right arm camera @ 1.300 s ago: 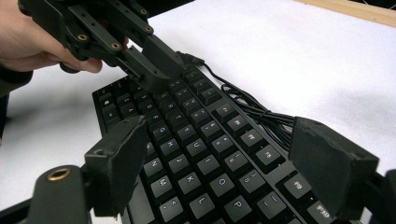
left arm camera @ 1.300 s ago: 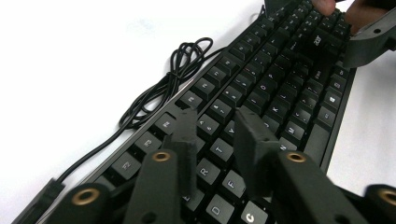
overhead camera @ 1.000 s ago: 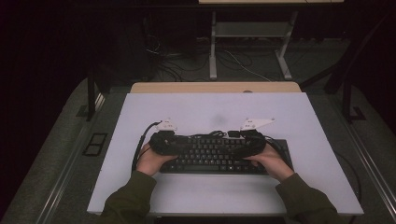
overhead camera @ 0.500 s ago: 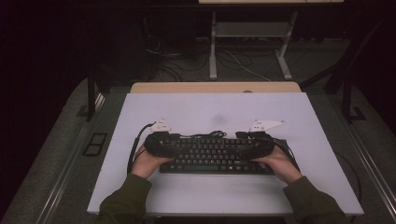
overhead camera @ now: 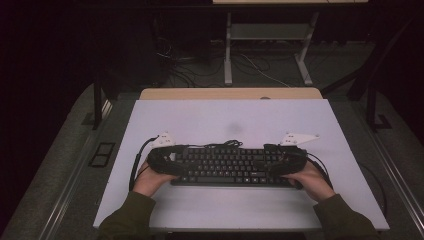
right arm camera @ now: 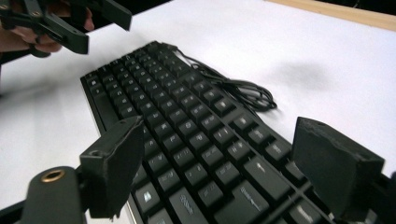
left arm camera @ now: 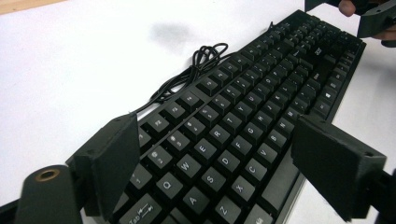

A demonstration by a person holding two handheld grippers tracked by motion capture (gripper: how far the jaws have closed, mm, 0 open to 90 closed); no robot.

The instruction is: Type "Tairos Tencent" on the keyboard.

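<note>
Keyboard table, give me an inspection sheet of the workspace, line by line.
Surface: white table top, flat, with a faint grey smudge behind the keyboard.
Job's things: black keyboard lying flat, keys up, near the front edge.
Clutter: nothing seen.
Grippers: left gripper at the keyboard's left end, jaws just opened and standing either side of the end, pads off it; right gripper at the right end, jaws wide astride that end, not pressing.
Cables: keyboard cable bunched loosely on the table behind the keys; a gripper cable loops off the left side.
Surroundings: dark room, metal stand legs and loose floor wires beyond the table.
</note>
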